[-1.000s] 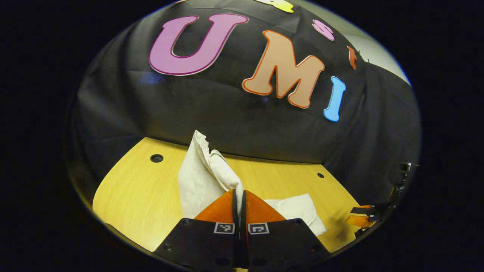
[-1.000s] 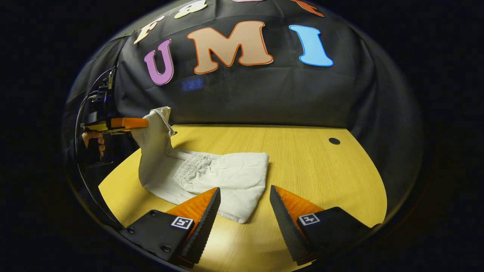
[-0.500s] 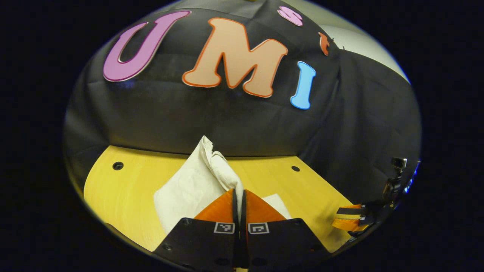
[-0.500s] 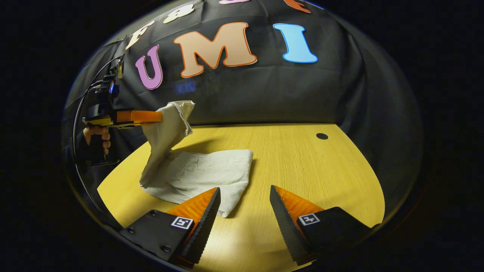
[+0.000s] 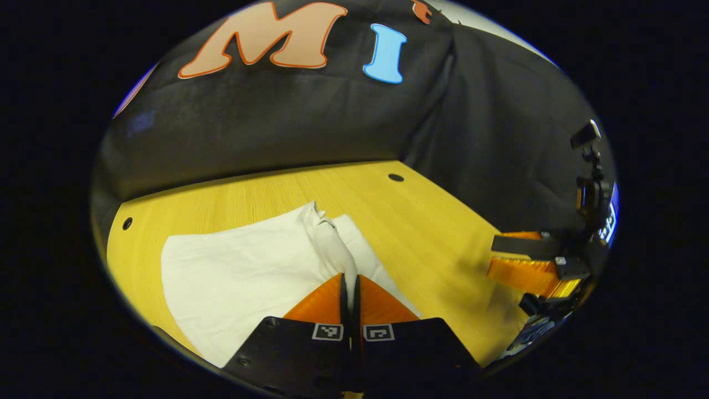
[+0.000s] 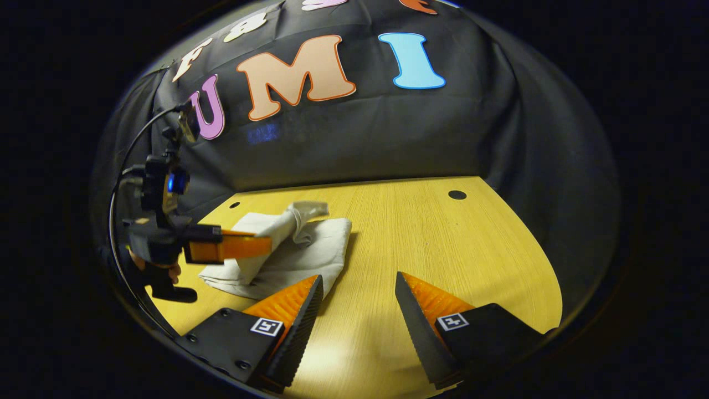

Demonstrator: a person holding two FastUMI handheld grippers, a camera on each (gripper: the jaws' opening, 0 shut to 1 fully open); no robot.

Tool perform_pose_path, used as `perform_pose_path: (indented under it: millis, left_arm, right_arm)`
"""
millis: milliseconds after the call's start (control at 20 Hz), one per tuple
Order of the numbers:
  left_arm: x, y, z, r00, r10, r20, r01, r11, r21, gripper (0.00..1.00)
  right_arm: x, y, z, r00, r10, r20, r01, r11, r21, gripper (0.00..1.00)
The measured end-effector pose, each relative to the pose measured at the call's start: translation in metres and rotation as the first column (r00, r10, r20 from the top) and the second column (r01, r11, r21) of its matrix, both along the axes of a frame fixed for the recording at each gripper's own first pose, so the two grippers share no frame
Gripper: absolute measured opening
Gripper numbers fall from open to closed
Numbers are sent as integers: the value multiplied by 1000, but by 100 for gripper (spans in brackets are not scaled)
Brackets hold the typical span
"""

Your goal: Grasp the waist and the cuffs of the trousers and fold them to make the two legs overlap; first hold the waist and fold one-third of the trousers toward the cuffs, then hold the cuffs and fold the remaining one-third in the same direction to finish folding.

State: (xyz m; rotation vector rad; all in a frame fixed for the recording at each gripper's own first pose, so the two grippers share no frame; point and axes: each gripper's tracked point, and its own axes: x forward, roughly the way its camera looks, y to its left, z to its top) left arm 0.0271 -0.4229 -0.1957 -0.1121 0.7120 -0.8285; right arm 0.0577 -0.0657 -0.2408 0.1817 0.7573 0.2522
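Two grippers are at work on a yellow wooden table. The left gripper, at the bottom middle of the left gripper view, has its fingers pressed together on a bunched bit of the trousers, most likely the cuffs. The pale trousers lie in a small flat stack in the lower left of that view, with the pinched end on top of the stack. In the right gripper view the same stack sits in the left middle, and the left gripper pokes in from the left edge with a hand under it. The right gripper is at the bottom of its own view with its fingers wide apart, holding nothing, close beside the stack's near edge. I think the last fold is almost done, because the cloth looks small and layered. What seems left is to let go of the pinched end and lay it flat.
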Motion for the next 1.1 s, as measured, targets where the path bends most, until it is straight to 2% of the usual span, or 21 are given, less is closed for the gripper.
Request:
perform_pose_path:
  millis: [50,100,150,200,300,450,550,700,800,950,1000,1100]
  left_arm:
    - [-6,-7,-3,1000,-11,6,11,1000,5,2]
    - [-14,-11,3,1000,-18,3,18,1000,-19,21]
    - [-16,-11,10,1000,-15,17,16,999,-34,40]
    - [-17,-4,20,999,-14,45,16,999,-45,59]
    - [-11,17,38,992,22,121,-18,999,-41,98]
    - [6,63,67,967,137,214,-134,991,-26,98]
    - [20,105,83,933,240,269,-243,970,-25,98]
    - [33,177,95,865,389,317,-402,915,-26,98]
    - [33,221,99,831,459,315,-475,880,-31,98]
    - [32,293,107,773,543,327,-566,824,-28,98]
    - [34,320,113,740,572,353,-602,798,-31,98]
    - [38,349,127,703,588,399,-626,778,-45,96]
  right_arm:
    - [2,2,1,1000,1,1,-1,1000,12,86]
    - [8,4,5,1000,0,11,0,1000,23,86]
    - [11,6,11,1000,-1,27,0,1000,24,78]
    - [13,9,17,999,2,42,-3,1000,27,88]
    - [17,17,27,998,13,68,-15,999,35,88]
    - [24,31,49,992,25,121,-30,999,39,94]
    - [28,43,63,986,28,163,-32,999,23,96]
    - [30,61,92,970,24,240,-24,1000,-3,96]
    - [31,76,115,956,20,294,-18,1000,-9,96]
    - [31,105,148,931,3,365,-3,1000,1,96]
    - [30,116,160,921,-6,390,5,1000,5,96]
    - [28,133,173,911,-18,411,14,1000,13,96]
